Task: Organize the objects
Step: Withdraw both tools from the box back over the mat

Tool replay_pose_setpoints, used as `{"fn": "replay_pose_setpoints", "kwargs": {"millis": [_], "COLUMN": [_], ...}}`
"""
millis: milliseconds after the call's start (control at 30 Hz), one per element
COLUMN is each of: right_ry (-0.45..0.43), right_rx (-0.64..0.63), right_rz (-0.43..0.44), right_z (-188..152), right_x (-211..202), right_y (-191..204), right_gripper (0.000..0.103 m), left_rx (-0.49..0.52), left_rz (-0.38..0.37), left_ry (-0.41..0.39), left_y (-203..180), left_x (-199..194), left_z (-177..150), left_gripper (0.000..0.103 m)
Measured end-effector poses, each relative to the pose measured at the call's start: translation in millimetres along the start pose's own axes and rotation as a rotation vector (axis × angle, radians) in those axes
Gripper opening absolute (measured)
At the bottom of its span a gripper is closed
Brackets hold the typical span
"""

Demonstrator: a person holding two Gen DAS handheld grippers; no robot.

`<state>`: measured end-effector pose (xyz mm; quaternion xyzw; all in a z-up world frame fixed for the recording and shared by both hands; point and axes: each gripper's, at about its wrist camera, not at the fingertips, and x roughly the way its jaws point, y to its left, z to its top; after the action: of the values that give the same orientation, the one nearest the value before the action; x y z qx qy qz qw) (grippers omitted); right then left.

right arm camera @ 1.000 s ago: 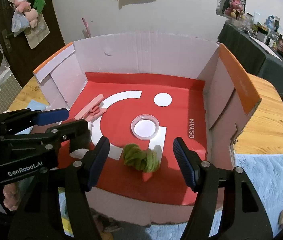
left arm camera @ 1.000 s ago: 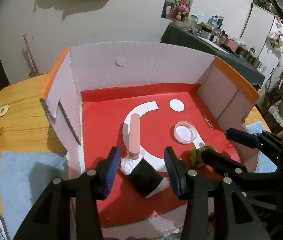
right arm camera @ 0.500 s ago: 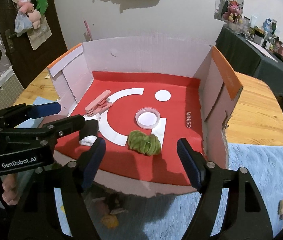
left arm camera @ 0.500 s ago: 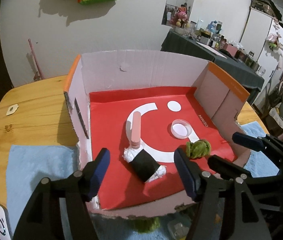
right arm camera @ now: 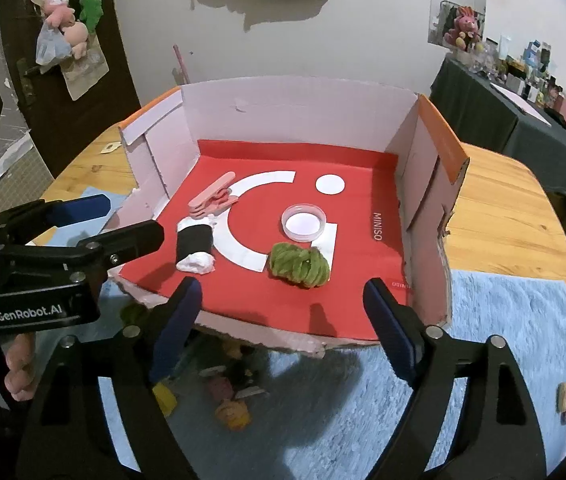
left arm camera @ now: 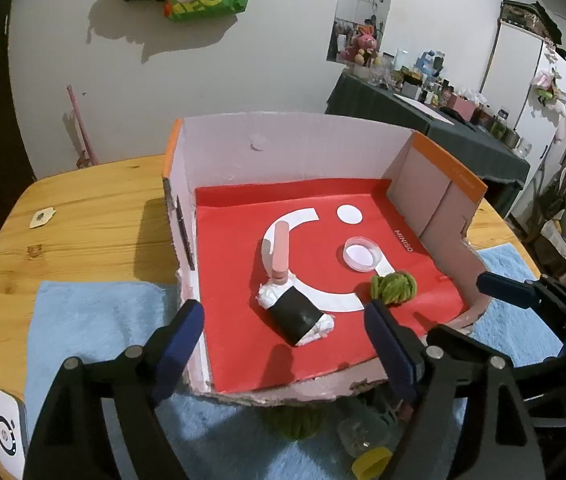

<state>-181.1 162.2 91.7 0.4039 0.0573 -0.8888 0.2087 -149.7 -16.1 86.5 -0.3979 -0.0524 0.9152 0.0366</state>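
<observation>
An open cardboard box (left arm camera: 295, 148) (right arm camera: 439, 152) with a red floor holds a black-and-white roll (left arm camera: 295, 312) (right arm camera: 195, 246), a pink clip (left arm camera: 280, 250) (right arm camera: 213, 202), a clear round lid (left arm camera: 362, 255) (right arm camera: 304, 224) and a green yarn bundle (left arm camera: 394, 288) (right arm camera: 299, 266). My left gripper (left arm camera: 287, 346) is open and empty, held back above the box's near edge. My right gripper (right arm camera: 283, 328) is open and empty, also above the near edge. Each gripper shows in the other's view.
The box stands on a blue towel (left arm camera: 95, 320) (right arm camera: 511, 340) on a round wooden table (left arm camera: 83, 216). Small items lie on the towel in front of the box: green yarn (left arm camera: 299, 420), a clear bottle with a yellow cap (left arm camera: 367, 448), small toys (right arm camera: 231, 400). A white device (left arm camera: 7, 432) lies at the left edge.
Both grippers have pulled back and up out of the box, left gripper opening wider off the black-and-white roll. The roll and green yarn stay on the box floor.
</observation>
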Motion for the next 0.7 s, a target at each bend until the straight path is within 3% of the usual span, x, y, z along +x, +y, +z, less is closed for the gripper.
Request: {"fn": "replay_pose_setpoints", "kwargs": {"millis": [133,267,700], "right_ry": [-0.011,-0.023,-0.038], "right_rx": [-0.005,-0.007,-0.003], "right_rz": [-0.002,-0.007,-0.021], "right_z": [-3,-5,-15], "right_x": [-6,-13,-24], "right_y": [3,5,7], "right_gripper": [0.084,0.095,0.099], "left_rx": [-0.002,0.0,0.007], "left_rz": [0.0,-0.001,0.009], "left_ry": [-0.008,-0.013,-0.018], "left_y": [1,1,0], "left_x": [-4,-8,-19], "left_z": [-2,-5,-14], "left_gripper": [0.089,0.09,0.091]}}
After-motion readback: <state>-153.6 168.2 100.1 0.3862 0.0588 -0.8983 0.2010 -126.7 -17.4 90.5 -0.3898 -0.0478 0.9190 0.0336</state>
